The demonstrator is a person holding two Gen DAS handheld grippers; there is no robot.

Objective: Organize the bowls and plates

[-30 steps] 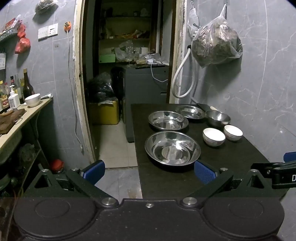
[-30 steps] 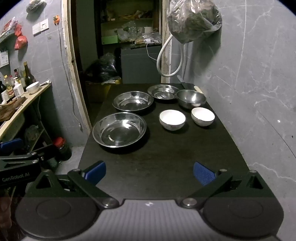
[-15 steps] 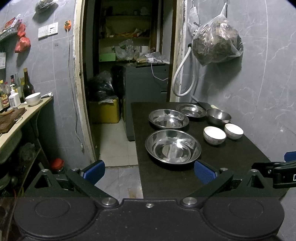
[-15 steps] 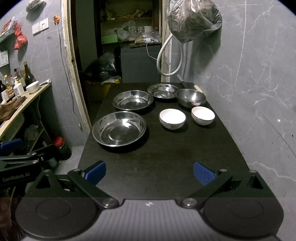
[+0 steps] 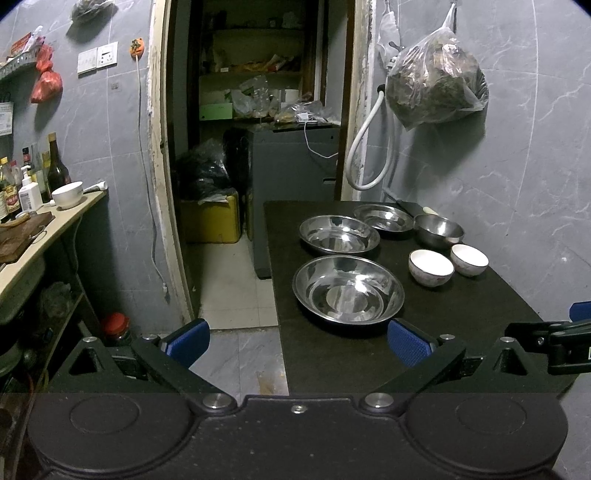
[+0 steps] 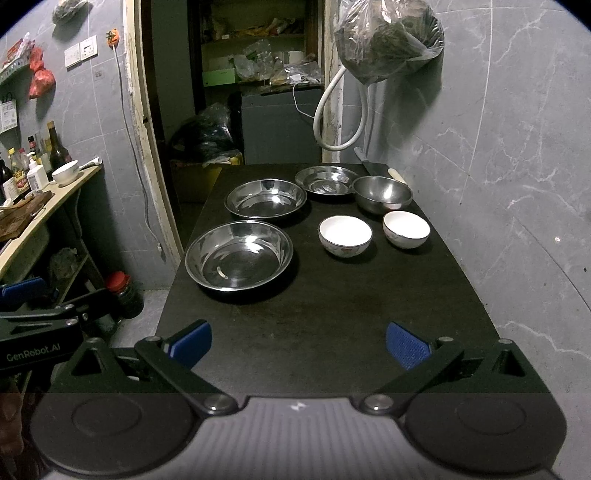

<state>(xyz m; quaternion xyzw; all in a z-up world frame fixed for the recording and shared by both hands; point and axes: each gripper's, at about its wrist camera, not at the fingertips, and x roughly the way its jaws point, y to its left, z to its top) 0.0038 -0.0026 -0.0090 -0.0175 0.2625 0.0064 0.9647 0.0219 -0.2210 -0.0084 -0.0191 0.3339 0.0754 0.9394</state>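
Observation:
On the black table stand three shallow steel plates: a large near one, a middle one and a far one. A steel bowl sits at the far right. Two white ceramic bowls stand side by side, also in the left wrist view. My left gripper is open and empty at the table's near left corner. My right gripper is open and empty over the table's near end.
A grey marble wall runs along the table's right side, with a hanging bag and a white hose. A counter with bottles, a white bowl and a cutting board stands to the left. A doorway to a cluttered storeroom lies beyond the table.
Both views have shifted very slightly; the dishes sit a touch higher in the left wrist view. Nothing on the table has moved and both grippers stay open.

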